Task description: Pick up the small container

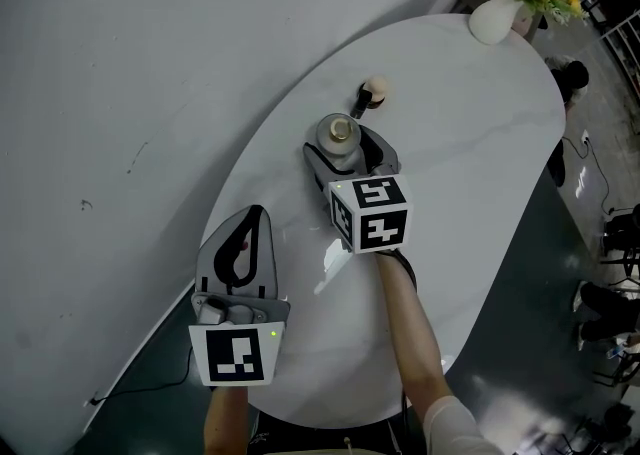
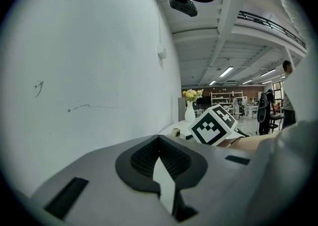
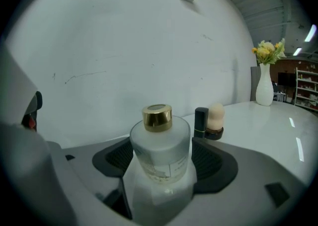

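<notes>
Frosted glass with a gold cap, the bottle [image 3: 160, 140] stands on the table [image 1: 480, 173] between the right gripper's [image 1: 348, 148] jaws, whose pads seem to press both its sides. To lift it well, I would keep the squeeze firm and level on the round body and raise it straight up, since smooth glass may slip or tilt. A lipstick [image 3: 200, 120] and sponge [image 3: 215, 115] stand just behind, so don't push forward. The left gripper [image 1: 245, 233] rests at the near edge, jaws together, empty. The white tabletop is glossy; a vase [image 1: 495, 18] of flowers stands at its far end, beside a pale wall [image 1: 120, 93].
</notes>
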### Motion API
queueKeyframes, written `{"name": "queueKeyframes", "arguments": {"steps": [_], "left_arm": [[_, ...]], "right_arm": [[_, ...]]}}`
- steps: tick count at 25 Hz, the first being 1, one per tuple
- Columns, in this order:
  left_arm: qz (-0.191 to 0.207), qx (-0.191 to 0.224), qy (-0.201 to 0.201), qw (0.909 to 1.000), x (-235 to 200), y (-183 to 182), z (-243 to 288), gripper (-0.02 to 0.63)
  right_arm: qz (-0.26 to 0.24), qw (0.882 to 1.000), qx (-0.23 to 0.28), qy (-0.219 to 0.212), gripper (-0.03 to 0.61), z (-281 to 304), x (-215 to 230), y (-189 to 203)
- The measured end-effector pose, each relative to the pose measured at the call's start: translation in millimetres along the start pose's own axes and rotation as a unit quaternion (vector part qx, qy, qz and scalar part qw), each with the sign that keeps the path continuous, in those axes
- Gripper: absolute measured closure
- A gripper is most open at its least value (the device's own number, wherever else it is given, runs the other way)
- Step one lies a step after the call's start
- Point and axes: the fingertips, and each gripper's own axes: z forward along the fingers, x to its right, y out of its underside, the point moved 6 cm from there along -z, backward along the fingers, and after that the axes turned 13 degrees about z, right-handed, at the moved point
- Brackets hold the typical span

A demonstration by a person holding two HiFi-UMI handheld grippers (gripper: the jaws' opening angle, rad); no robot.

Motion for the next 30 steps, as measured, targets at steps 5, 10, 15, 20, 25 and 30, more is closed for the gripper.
{"name": "queueKeyframes", "arguments": {"steps": [5,10,15,20,25,30], "left_arm": [[-0.001,-0.002,-0.007,1.0000,-4,4,-1,0.597],[-0.006,-0.009,-0.010,0.9999,-3,9,-4,0.597],[-0.007,-0.013,-0.011,0.9998,-3,14,-6,0.597],[-0.006,-0.010,-0.011,0.9999,-2,14,-8,0.597],[-0.011,-0.010,-0.012,0.9998,-2,15,-10,0.597],[-0.017,-0.011,-0.011,0.9997,-2,16,-13,0.597]], "right_arm": [[-0.025,0.999,-0.005,0.025,0.219,3,-3,1],[-0.027,0.999,-0.006,0.037,0.238,3,-2,1],[-0.027,0.999,-0.006,0.038,0.240,4,-2,1],[-0.028,0.999,-0.005,0.038,0.241,4,-2,2],[-0.029,0.999,-0.006,0.037,0.241,4,-2,2],[-0.030,0.999,-0.007,0.037,0.241,3,-2,2]]}}
